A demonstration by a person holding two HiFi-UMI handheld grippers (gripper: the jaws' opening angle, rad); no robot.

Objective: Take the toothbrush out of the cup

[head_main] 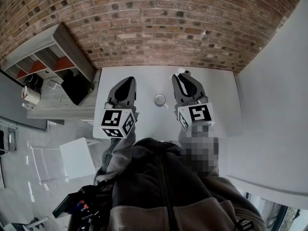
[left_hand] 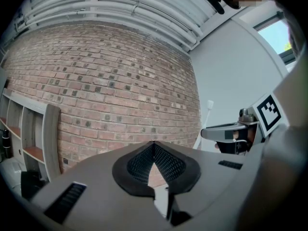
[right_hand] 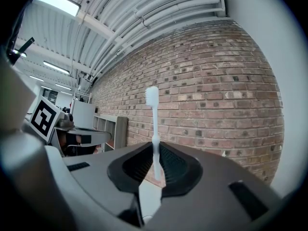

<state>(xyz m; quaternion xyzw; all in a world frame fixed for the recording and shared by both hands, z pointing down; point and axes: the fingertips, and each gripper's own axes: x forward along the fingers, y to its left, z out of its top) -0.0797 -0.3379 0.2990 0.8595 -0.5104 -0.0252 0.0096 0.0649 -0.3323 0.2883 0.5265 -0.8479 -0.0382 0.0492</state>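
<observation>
Gripping toothbrush (right_hand: 153, 124) clear of cup (head_main: 160, 95)

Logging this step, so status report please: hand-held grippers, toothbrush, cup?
Right hand-held gripper shut on toothbrush, held upright. Left hand-held gripper shut, empty. Cup on table, toothbrush out. Nothing in the way.

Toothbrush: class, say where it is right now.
In the right gripper view the toothbrush sticks up, bristle end topmost, clamped in the right gripper; the head view puts that gripper right of the cup.
</observation>
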